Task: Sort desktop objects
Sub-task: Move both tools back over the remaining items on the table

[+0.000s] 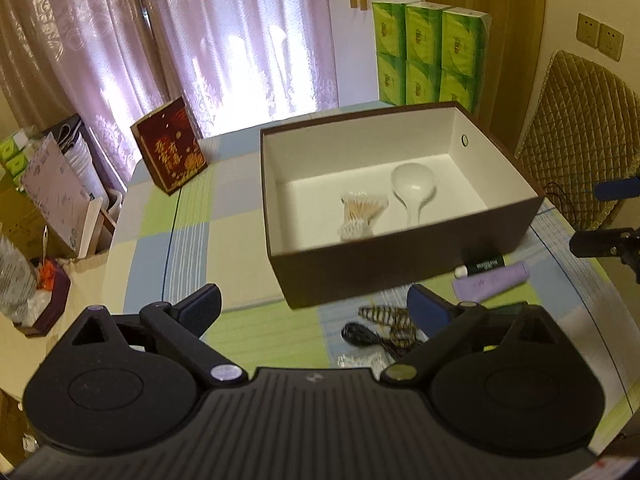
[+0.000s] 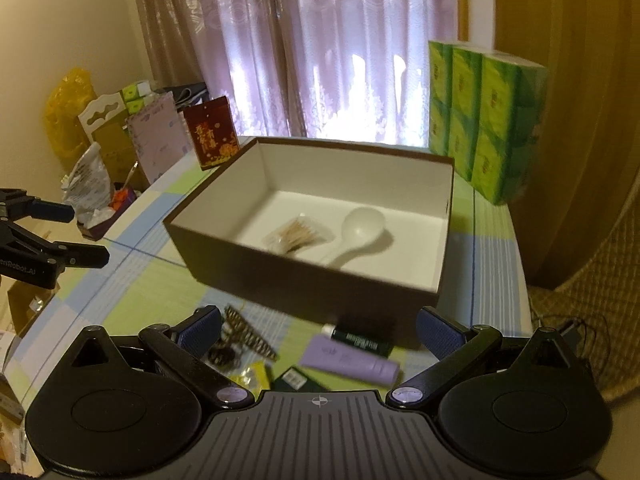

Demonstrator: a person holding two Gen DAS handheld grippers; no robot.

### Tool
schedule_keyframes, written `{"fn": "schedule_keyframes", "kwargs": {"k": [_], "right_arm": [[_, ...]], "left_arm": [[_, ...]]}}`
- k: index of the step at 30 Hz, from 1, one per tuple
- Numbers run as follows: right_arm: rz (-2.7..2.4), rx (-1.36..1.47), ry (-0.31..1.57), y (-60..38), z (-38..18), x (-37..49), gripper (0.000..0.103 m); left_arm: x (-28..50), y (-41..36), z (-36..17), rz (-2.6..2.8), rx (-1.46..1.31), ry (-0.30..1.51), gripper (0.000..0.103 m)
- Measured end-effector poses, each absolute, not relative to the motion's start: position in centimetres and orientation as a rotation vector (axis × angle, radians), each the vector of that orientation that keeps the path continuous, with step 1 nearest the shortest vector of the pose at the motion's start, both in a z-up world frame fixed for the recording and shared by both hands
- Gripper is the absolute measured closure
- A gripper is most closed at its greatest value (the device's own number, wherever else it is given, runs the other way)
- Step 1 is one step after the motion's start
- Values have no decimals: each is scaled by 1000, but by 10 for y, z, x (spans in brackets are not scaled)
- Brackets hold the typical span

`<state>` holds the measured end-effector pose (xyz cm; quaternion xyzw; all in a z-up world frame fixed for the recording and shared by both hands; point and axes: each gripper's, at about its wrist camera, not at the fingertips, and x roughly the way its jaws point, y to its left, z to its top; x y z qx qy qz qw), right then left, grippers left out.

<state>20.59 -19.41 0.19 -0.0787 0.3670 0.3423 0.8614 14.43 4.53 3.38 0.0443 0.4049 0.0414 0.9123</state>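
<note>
A brown box with a white inside stands on the checked tablecloth and holds a pack of cotton swabs and a white spoon. In front of it lie a purple tube, a dark tube, a striped hair clip and a black cord. My left gripper hovers open over the cloth just before the box. My right gripper is open above the purple tube, dark tube, hair clip and a yellow packet. Both hold nothing.
A red gift box stands at the table's far left corner. Green tissue packs are stacked behind the brown box. A quilted chair is at the right. Cartons and bags crowd the floor beyond the table's left edge.
</note>
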Motion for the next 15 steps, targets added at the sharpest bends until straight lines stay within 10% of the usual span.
{"fn": "schedule_keyframes", "kwargs": {"k": [15], "right_arm": [[705, -150, 806, -199, -24, 138, 2]], "left_arm": [[97, 47, 2, 89, 46, 910, 5]]}}
